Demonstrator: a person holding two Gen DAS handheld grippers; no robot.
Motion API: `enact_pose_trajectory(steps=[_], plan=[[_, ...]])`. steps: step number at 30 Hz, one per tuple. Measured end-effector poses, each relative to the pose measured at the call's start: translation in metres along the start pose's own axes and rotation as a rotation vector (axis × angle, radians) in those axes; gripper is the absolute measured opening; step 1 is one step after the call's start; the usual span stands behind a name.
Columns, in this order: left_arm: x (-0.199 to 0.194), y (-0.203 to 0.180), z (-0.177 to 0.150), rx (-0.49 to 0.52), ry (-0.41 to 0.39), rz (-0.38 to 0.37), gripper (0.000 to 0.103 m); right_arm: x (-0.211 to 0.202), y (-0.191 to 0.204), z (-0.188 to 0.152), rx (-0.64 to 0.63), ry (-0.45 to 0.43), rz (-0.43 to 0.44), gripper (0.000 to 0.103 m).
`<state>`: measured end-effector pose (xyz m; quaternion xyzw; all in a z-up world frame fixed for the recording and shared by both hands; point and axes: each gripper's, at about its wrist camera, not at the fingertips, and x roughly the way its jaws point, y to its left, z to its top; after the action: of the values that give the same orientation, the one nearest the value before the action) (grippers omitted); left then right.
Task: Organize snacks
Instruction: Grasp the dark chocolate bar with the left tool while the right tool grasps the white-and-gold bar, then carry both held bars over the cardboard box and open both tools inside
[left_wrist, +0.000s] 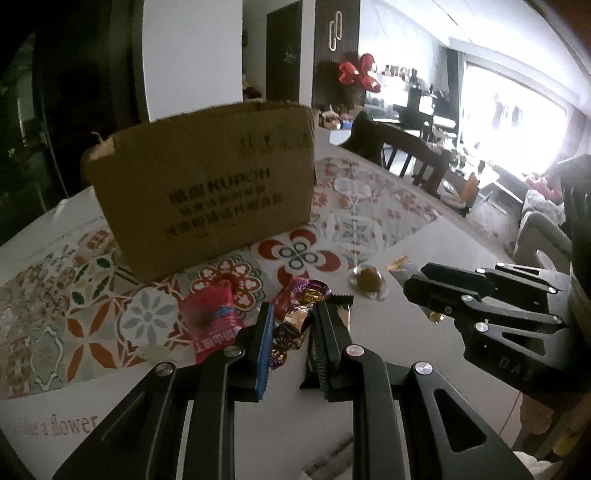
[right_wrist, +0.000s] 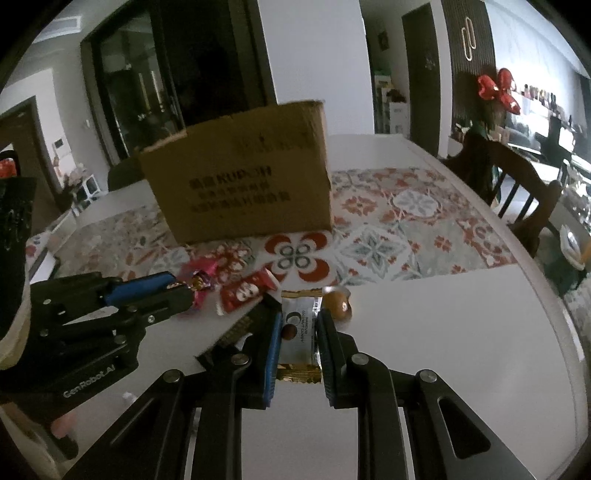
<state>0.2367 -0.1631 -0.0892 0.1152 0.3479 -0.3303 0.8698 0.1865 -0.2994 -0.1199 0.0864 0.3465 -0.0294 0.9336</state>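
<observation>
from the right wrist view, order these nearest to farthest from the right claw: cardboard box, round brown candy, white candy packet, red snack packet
1. White candy packet: between the fingers of the right claw.
2. Round brown candy: just beyond the right fingertip, on the bare table.
3. Red snack packet: ahead and to the left.
4. Cardboard box: farthest, standing on the patterned mat.

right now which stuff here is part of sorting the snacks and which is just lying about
Part of the job:
- cardboard box
- white-and-gold candy packet, between the right gripper fingers
- purple foil candy, between the left gripper fingers
- red snack packet
- round brown candy

Lying about:
- patterned mat
- wooden chair
</observation>
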Motion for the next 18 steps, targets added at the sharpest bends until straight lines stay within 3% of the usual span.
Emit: enact_pose_trajectory(steps=[18], plan=[[-0.057, 0.017, 0.033, -0.04, -0.175, 0.089, 0.022, -0.035, 0.023, 0.04, -0.022, -0.153, 0.058, 0.021]])
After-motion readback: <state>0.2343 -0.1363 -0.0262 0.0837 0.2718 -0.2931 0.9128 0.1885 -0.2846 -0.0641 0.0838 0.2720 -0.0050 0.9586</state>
